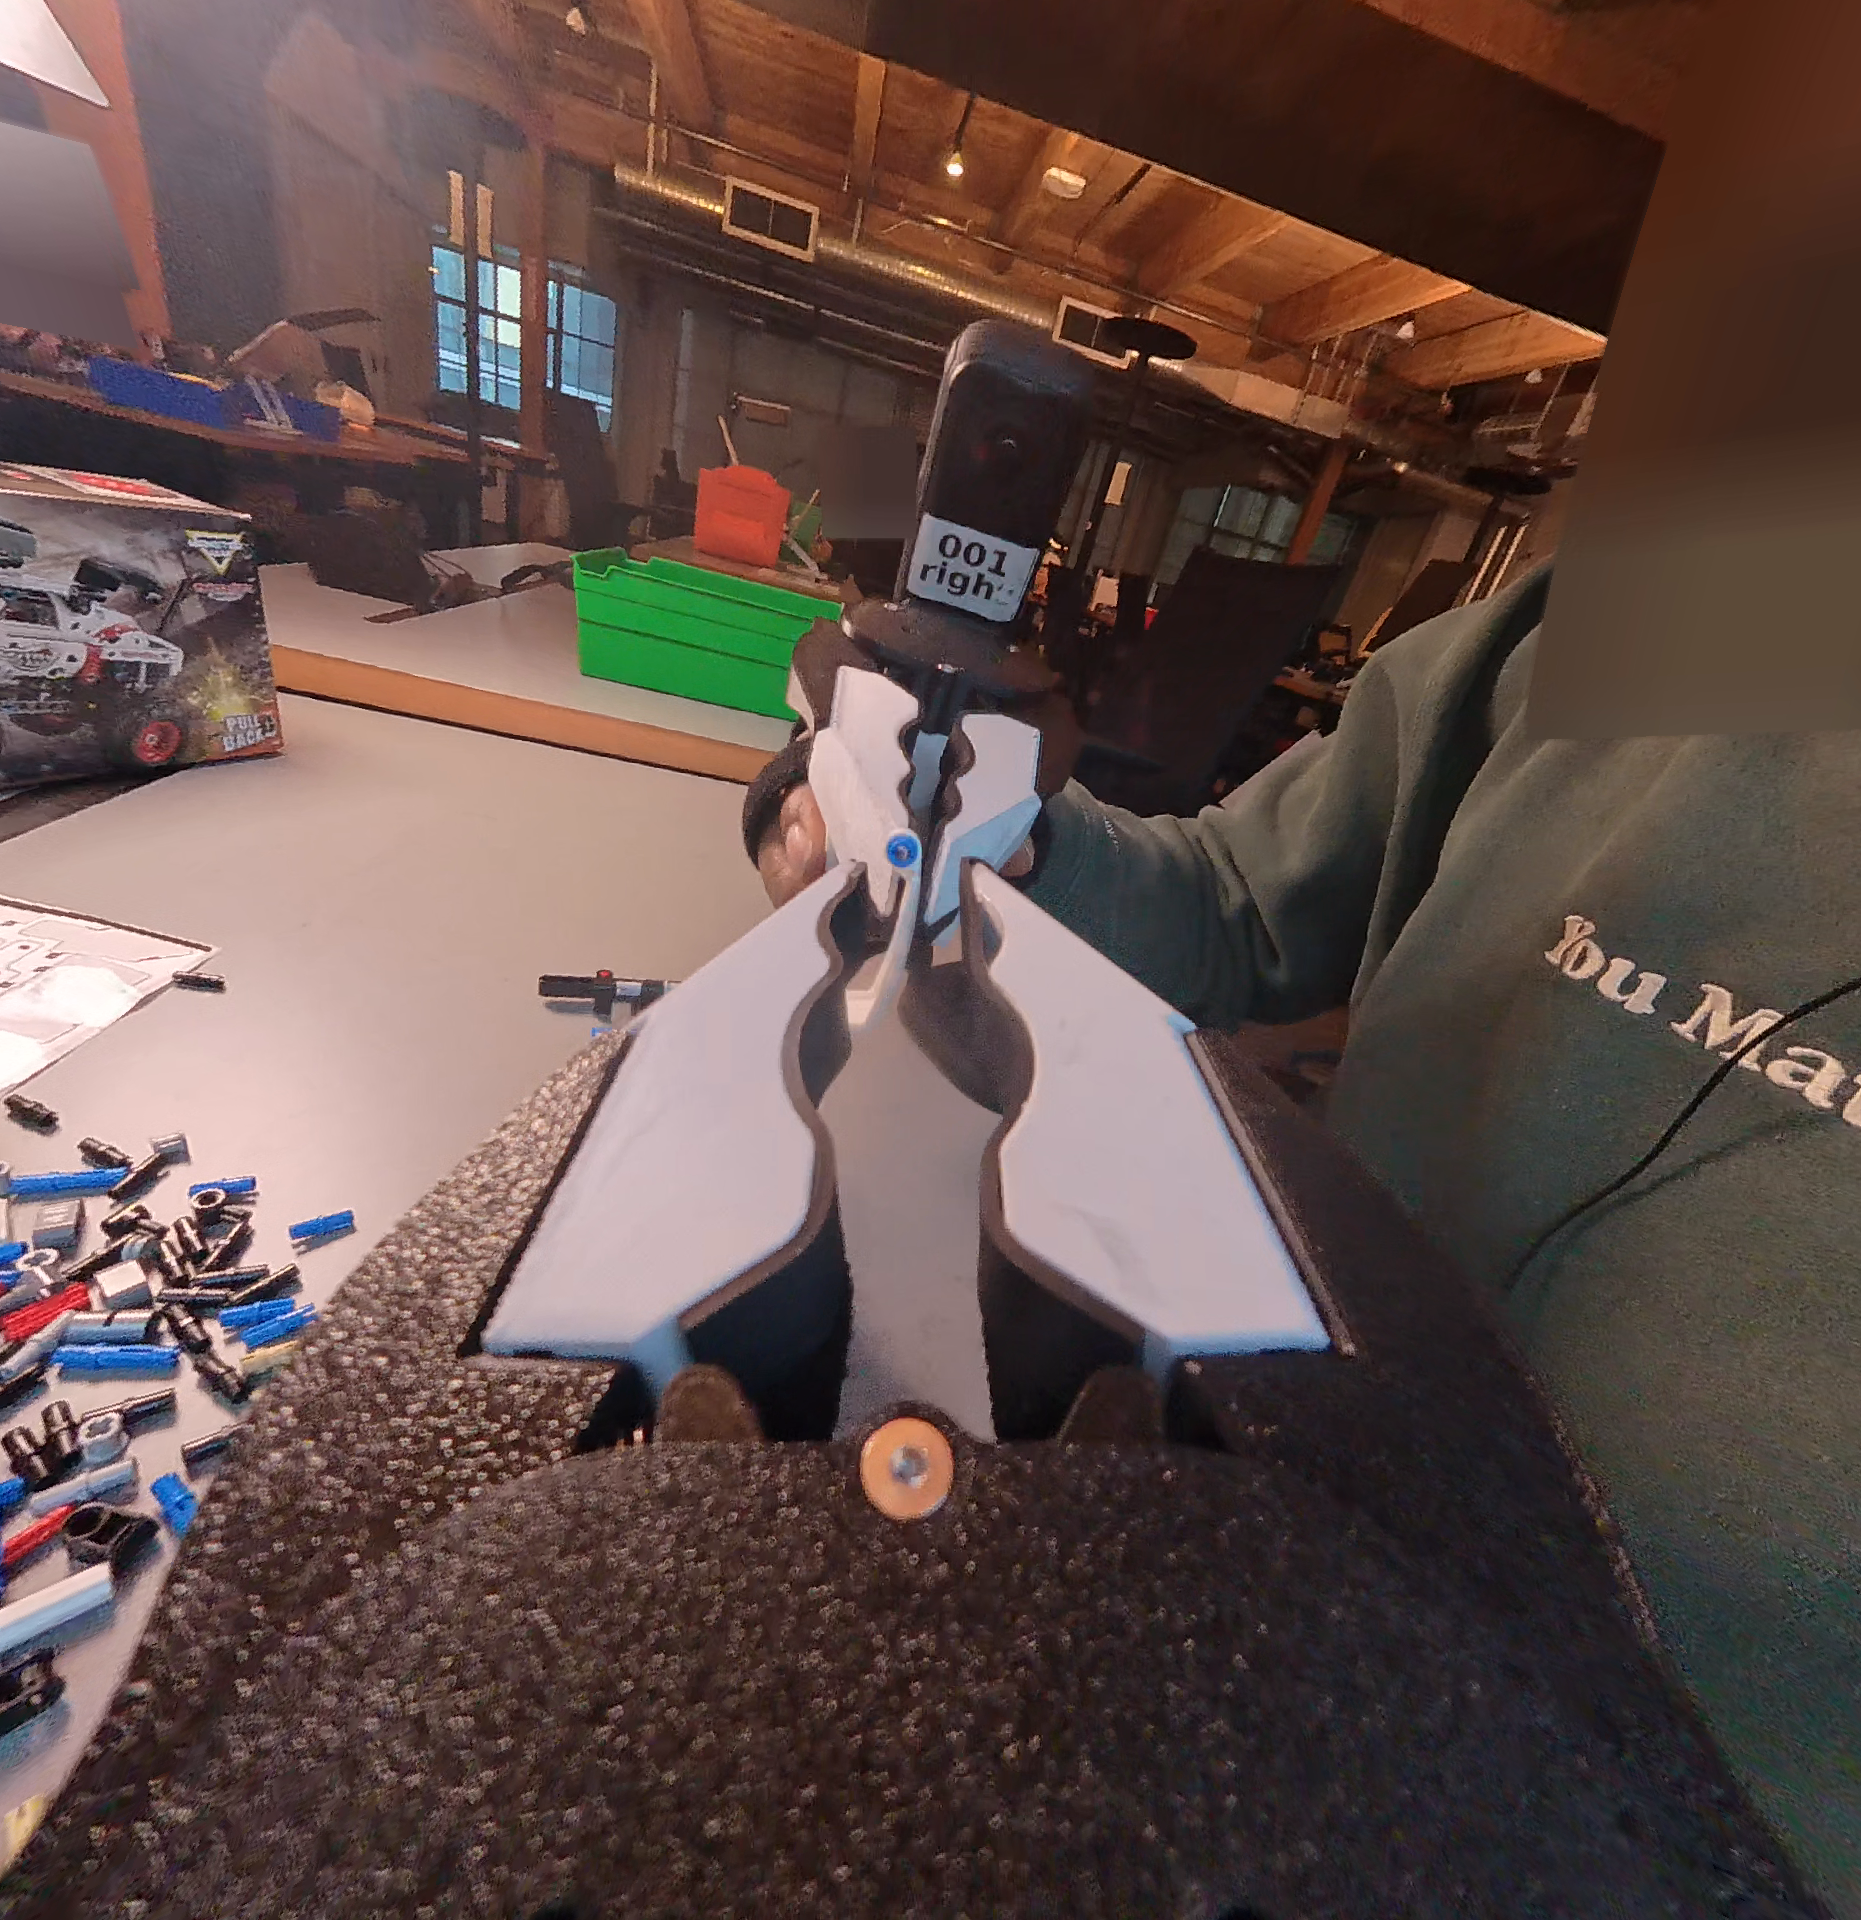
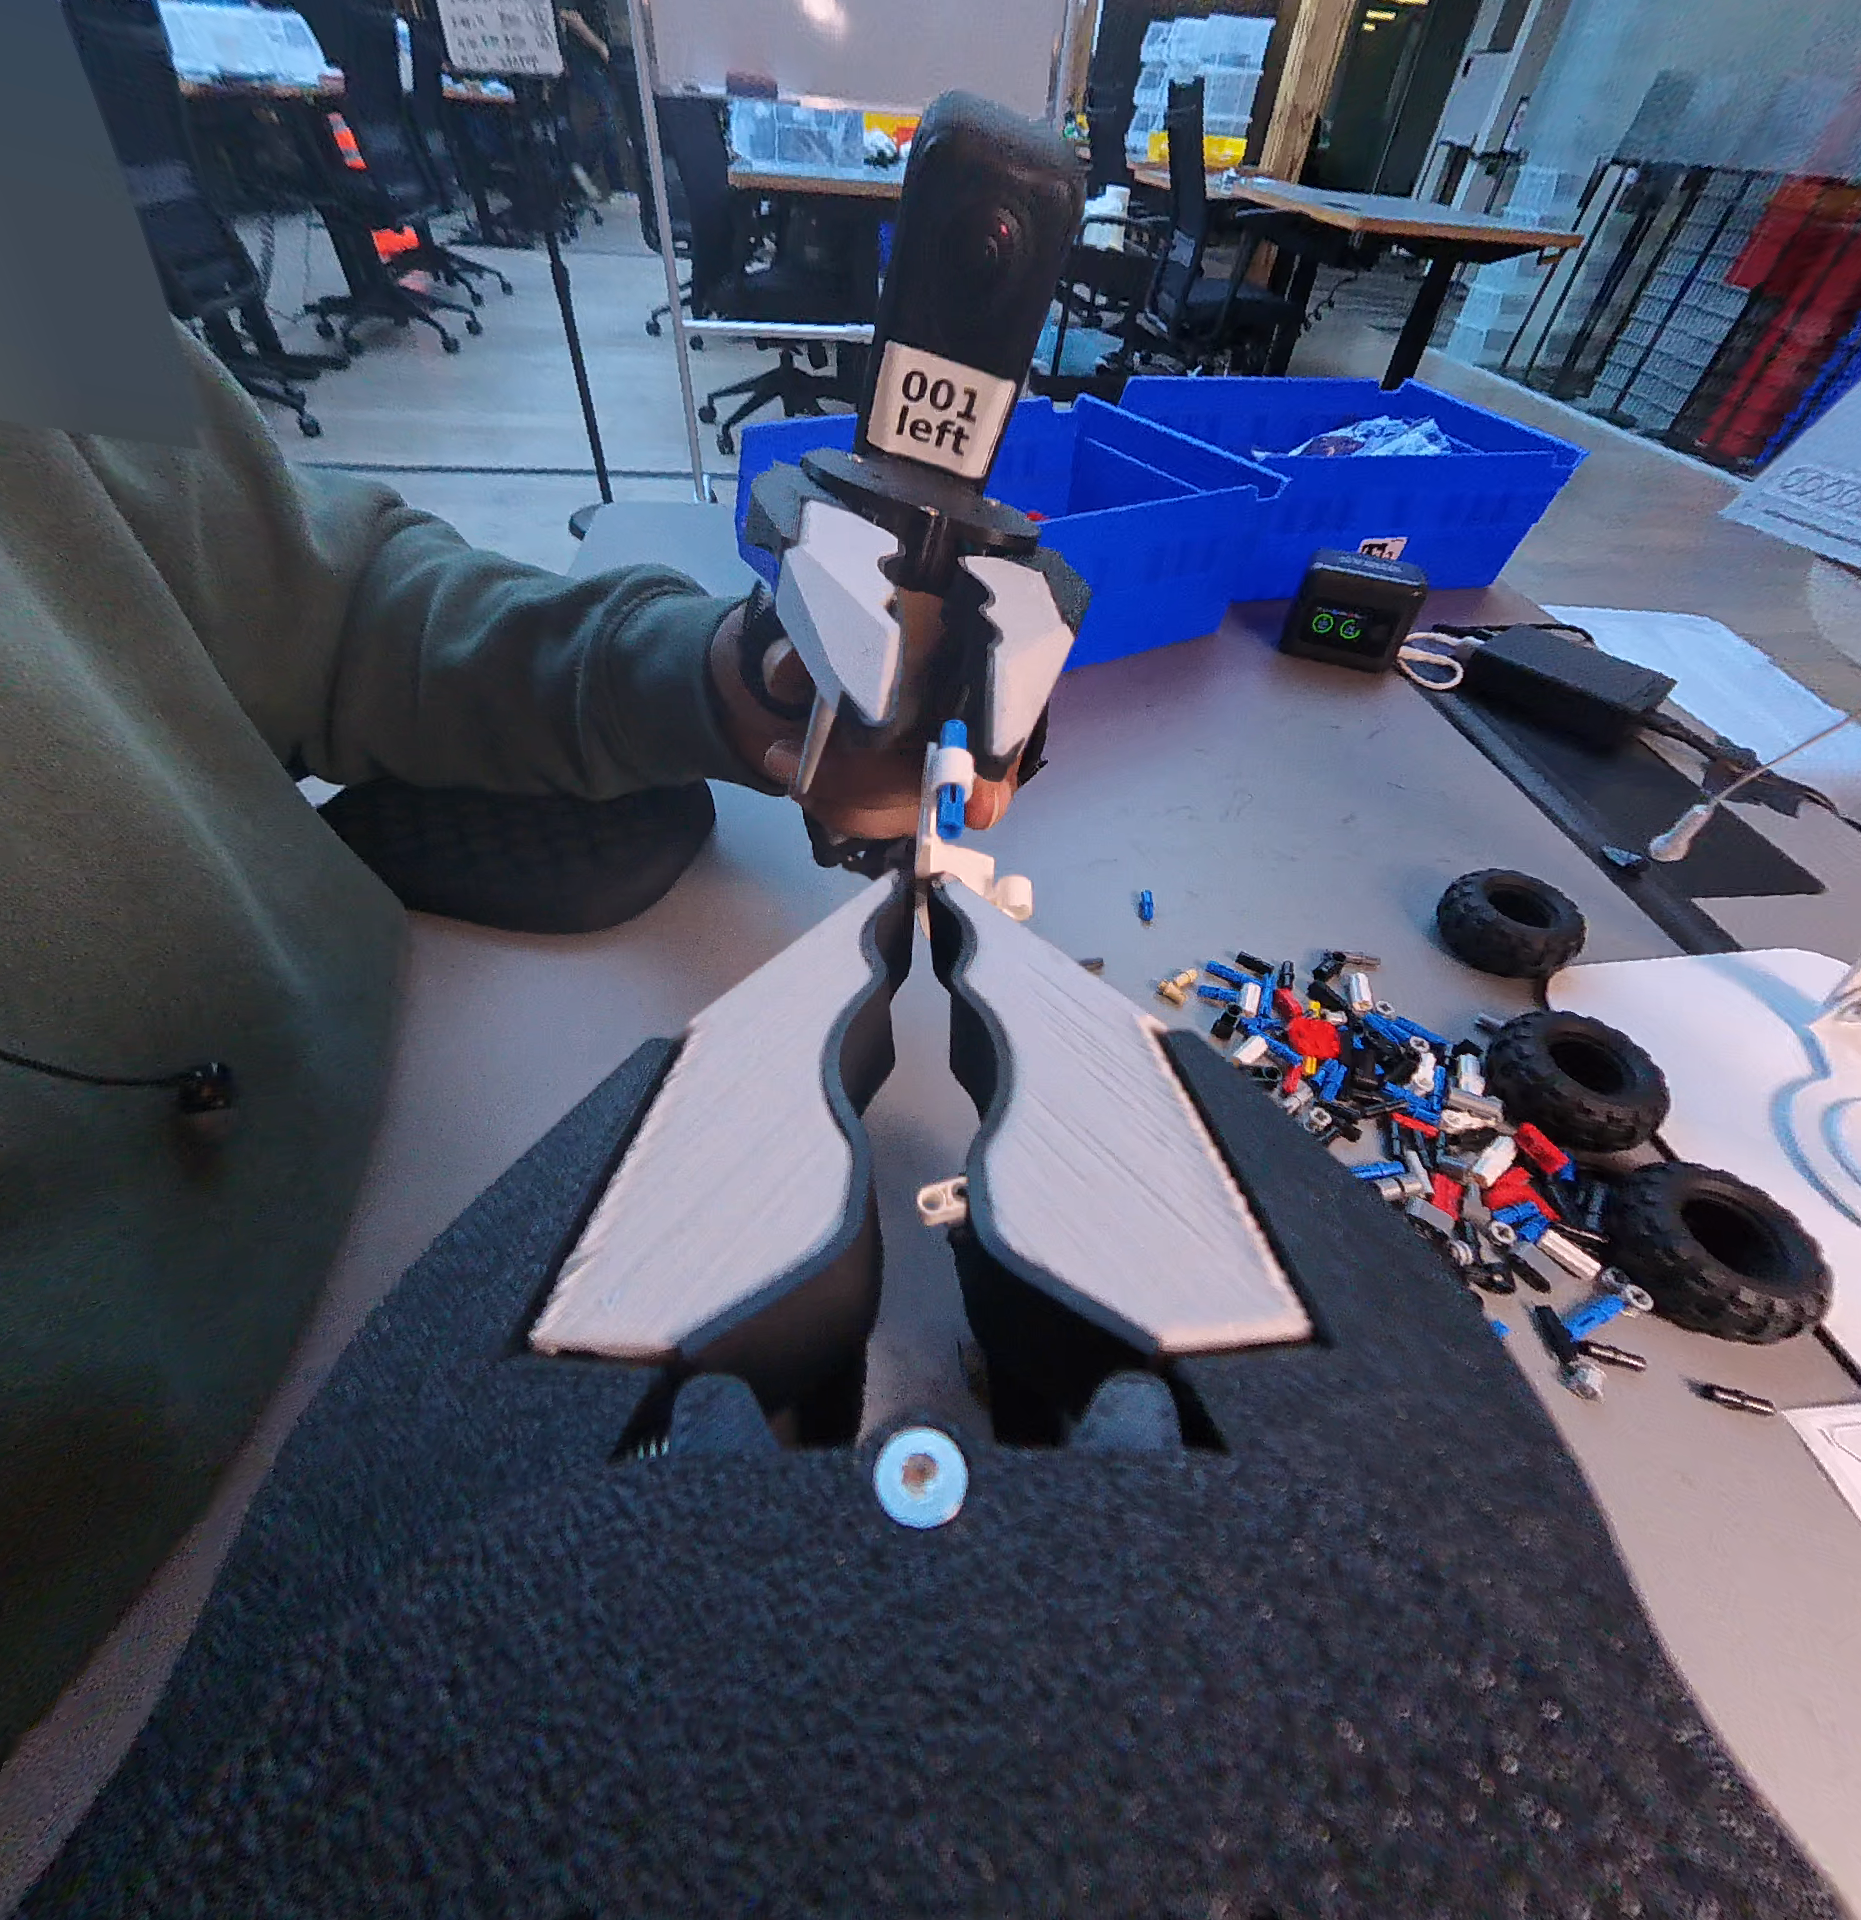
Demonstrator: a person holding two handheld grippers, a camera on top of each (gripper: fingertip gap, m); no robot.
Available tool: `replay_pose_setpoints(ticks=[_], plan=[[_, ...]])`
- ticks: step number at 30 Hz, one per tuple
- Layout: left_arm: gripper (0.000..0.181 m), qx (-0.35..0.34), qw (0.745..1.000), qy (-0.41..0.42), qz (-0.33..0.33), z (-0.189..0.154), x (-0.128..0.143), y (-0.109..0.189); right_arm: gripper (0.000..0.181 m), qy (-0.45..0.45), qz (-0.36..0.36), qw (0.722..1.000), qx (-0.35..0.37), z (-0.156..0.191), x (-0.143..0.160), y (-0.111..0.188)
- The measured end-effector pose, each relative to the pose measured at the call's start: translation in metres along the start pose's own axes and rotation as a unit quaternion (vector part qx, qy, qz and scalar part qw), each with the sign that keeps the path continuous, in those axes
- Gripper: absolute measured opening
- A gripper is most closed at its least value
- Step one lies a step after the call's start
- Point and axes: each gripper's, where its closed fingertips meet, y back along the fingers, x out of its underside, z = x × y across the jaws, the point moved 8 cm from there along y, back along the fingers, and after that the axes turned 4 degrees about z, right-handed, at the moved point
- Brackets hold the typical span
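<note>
My left gripper (image 1: 910, 914), two pale grey plastic fingers with wavy black-edged inner faces set in a pebbled black foam body, has its tips nearly together on a slim white plastic beam piece (image 1: 890, 966) with a blue pin (image 1: 902, 851) through its upper end. My right gripper (image 2: 921, 904), built the same way, is pinched almost fully closed on the lower end of that same white beam (image 2: 941, 847), which stands roughly upright between the two tools; from this side a short blue peg (image 2: 949, 779) runs through a small white connector on it. Both grippers meet nose to nose above the smooth grey tabletop (image 2: 1269, 769). To one side lies a scattered heap of small blue, black, red and grey plastic pins and connectors (image 2: 1414, 1112), with three knobbly black rubber tyres (image 2: 1575, 1081) just beside it. Farther back sit blue plastic bins (image 2: 1321, 488), and in the left view a green plastic tray stack (image 1: 687, 634) and a printed cardboard toy box (image 1: 105, 634).
</note>
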Motion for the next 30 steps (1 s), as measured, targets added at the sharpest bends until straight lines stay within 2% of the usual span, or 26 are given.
replay_pose_setpoints(ticks=[8, 13, 14, 16, 17, 19, 30], plan=[[0.004, -0.010, 0.999, -0.006, 0.033, 0.000, 0.005, -0.004, 0.002, 0.029, 0.034, 0.999, 0.006, 0.002, 0.006, -0.003], [0.004, -0.009, 1.000, 0.007, 0.014, 0.001, 0.005, -0.005, 0.002, 0.037, 0.019, 0.999, 0.023, 0.002, 0.006, -0.002], [0.003, -0.008, 1.000, 0.011, -0.001, 0.002, 0.004, -0.005, 0.004, 0.031, 0.002, 0.999, 0.026, 0.001, 0.004, -0.001], [0.003, -0.005, 1.000, 0.011, -0.011, 0.001, 0.003, -0.006, 0.024, 0.016, -0.023, 0.999, 0.022, 0.002, 0.001, -0.003], [0.003, -0.002, 1.000, 0.010, -0.012, 0.000, 0.004, -0.007, 0.023, 0.012, -0.031, 0.999, 0.019, 0.003, -0.001, -0.004], [0.003, 0.005, 1.000, 0.007, -0.017, -0.003, 0.004, -0.011, 0.005, 0.013, -0.045, 0.999, 0.025, 0.004, -0.001, -0.007], [0.002, -0.005, 0.999, -0.039, 0.004, -0.011, -0.005, -0.011, 0.002, 0.033, -0.070, 0.997, 0.008, 0.006, -0.005, -0.004]])
